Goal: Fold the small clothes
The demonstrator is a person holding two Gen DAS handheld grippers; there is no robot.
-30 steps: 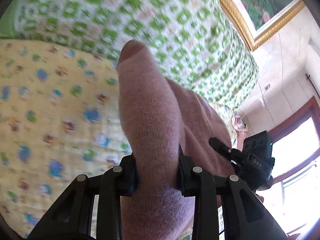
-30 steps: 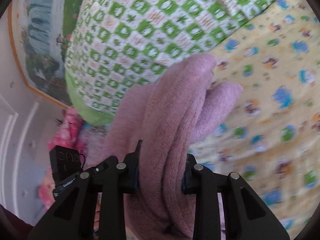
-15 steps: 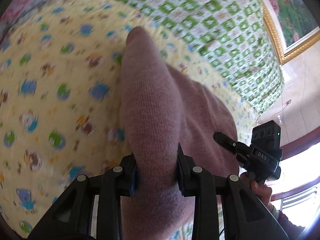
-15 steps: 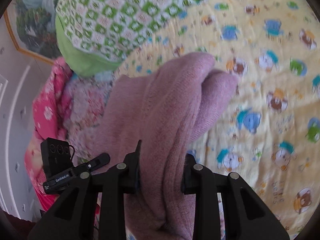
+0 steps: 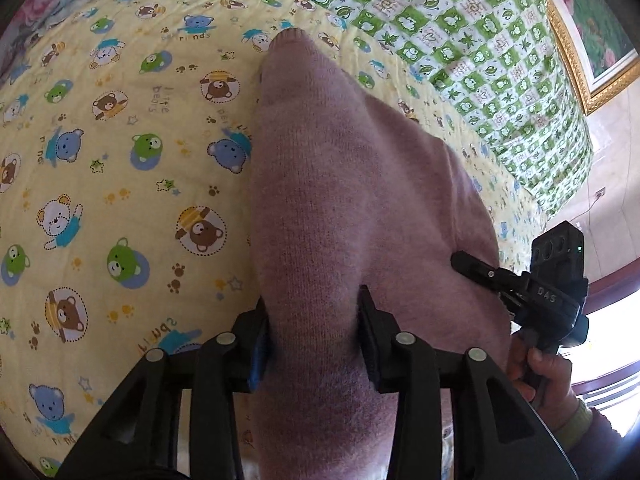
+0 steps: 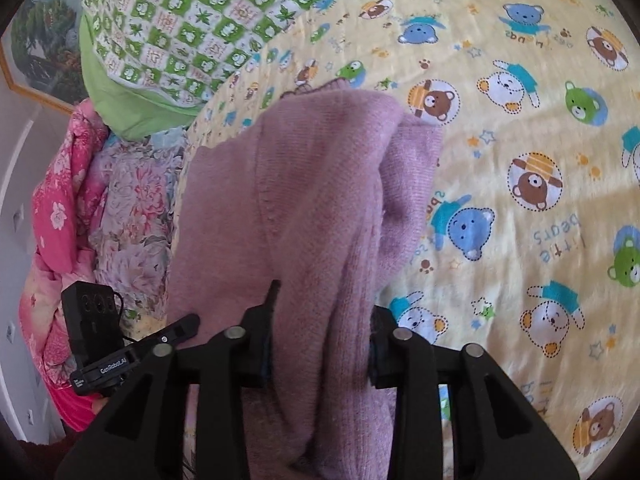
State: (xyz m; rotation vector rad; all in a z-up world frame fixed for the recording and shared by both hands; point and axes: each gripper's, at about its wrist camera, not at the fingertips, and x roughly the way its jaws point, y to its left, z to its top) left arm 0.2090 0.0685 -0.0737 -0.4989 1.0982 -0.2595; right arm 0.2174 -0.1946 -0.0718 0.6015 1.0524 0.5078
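Observation:
A small pink knitted garment hangs stretched between both grippers above a yellow bear-print sheet. My left gripper is shut on one bunched end of it. My right gripper is shut on the other end, where the pink garment folds over itself. The right gripper shows in the left wrist view, held by a hand at the garment's right edge. The left gripper shows in the right wrist view at lower left.
A green-and-white checked quilt lies at the far side of the bed, also in the right wrist view. Pink floral bedding is piled at the left. A gold-framed picture hangs on the wall.
Both grippers have tilted downward with the garment, so the views now face the yellow sheet instead of the checked quilt. Both grips are unchanged.

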